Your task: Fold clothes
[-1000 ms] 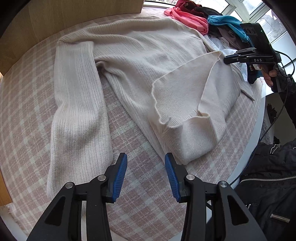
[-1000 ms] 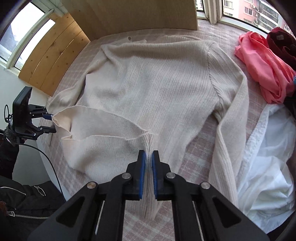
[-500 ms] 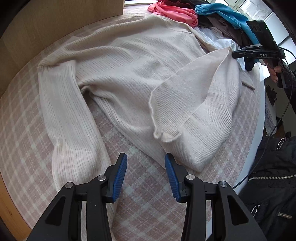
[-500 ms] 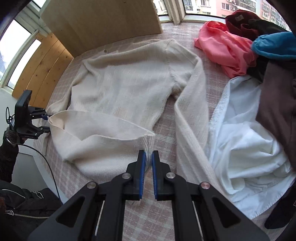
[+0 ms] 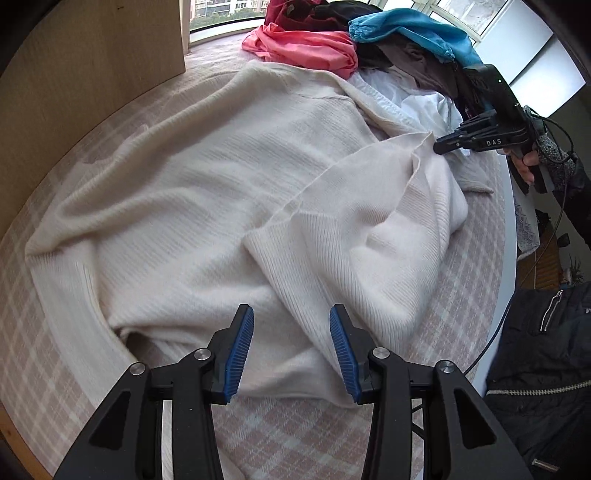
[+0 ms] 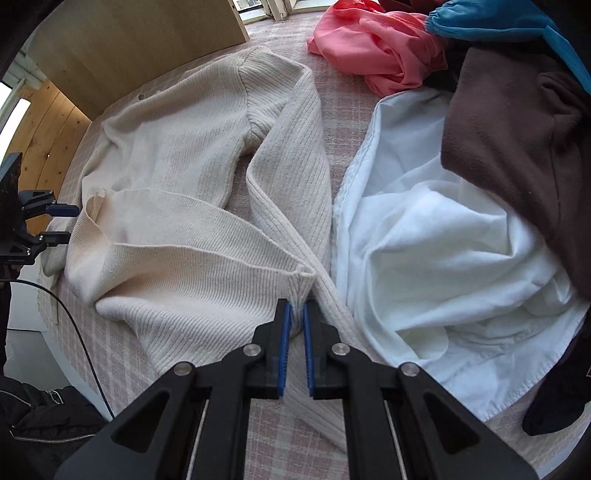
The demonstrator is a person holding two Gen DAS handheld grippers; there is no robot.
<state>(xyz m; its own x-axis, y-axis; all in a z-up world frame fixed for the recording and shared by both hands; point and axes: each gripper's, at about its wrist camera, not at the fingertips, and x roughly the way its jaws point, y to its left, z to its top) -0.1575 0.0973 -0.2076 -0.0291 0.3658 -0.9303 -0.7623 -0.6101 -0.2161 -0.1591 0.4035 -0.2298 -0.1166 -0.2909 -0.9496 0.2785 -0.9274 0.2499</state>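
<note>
A cream ribbed sweater (image 5: 221, 184) lies spread on a table covered with pink plaid cloth (image 5: 295, 435). Its lower hem is folded up over the body. My right gripper (image 6: 297, 317) is shut on a corner of that ribbed hem, just above the sweater's sleeve (image 6: 291, 166). The left wrist view shows it too, my right gripper (image 5: 437, 147) pinching the hem corner at the far right. My left gripper (image 5: 291, 347) hangs open over the near part of the sweater with nothing pressed between its pads. From the right wrist, my left gripper (image 6: 64, 223) stands beside the hem's other corner.
A pile of clothes sits beside the sweater: a pink garment (image 6: 376, 51), a blue one (image 5: 413, 33), a brown one (image 6: 509, 122) and a white shirt (image 6: 443, 258). A wooden panel (image 5: 92, 55) stands at the back. A person's black jacket (image 5: 535, 350) is by the table's edge.
My right gripper has carried the hem corner sideways and down toward the sleeve and the white shirt. My left gripper has moved from over the bare cloth to over the sweater, still open.
</note>
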